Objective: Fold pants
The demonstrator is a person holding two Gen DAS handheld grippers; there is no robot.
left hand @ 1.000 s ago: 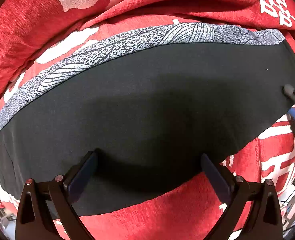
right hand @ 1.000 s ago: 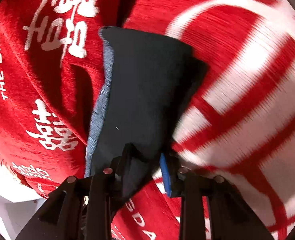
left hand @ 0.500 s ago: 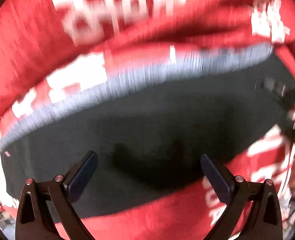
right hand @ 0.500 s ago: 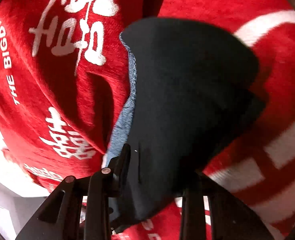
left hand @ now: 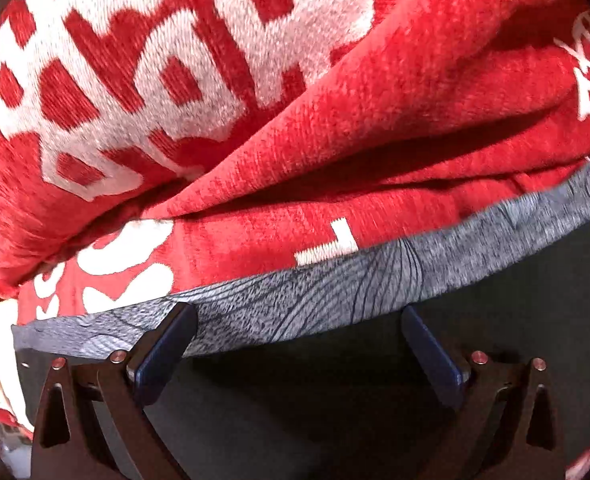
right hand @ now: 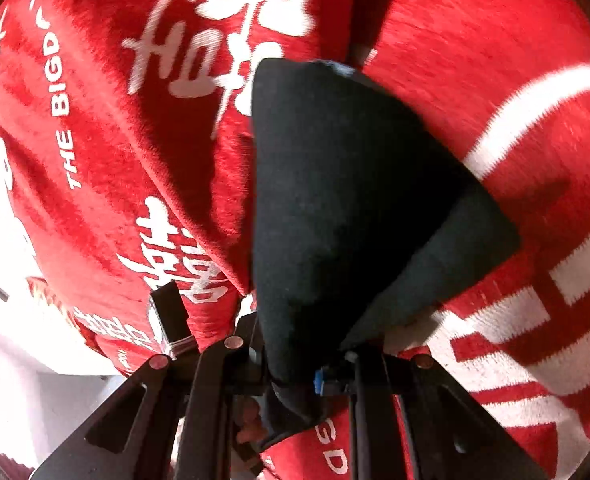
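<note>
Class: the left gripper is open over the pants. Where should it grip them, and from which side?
Grip the grey patterned band edging the black pants; it lies flat between the open left gripper jaws, so come straight down and pinch that edge.

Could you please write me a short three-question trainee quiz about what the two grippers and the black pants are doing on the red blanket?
1. True or false: the right gripper is shut on the black pants.
2. The left gripper is: A) shut on the grey patterned band; B) open above the pants; C) out of view.
3. What does the garment lie on?

Key: 1 true. 2 B, its fingers stand wide apart with nothing between them. 3 A red blanket with white lettering.
</note>
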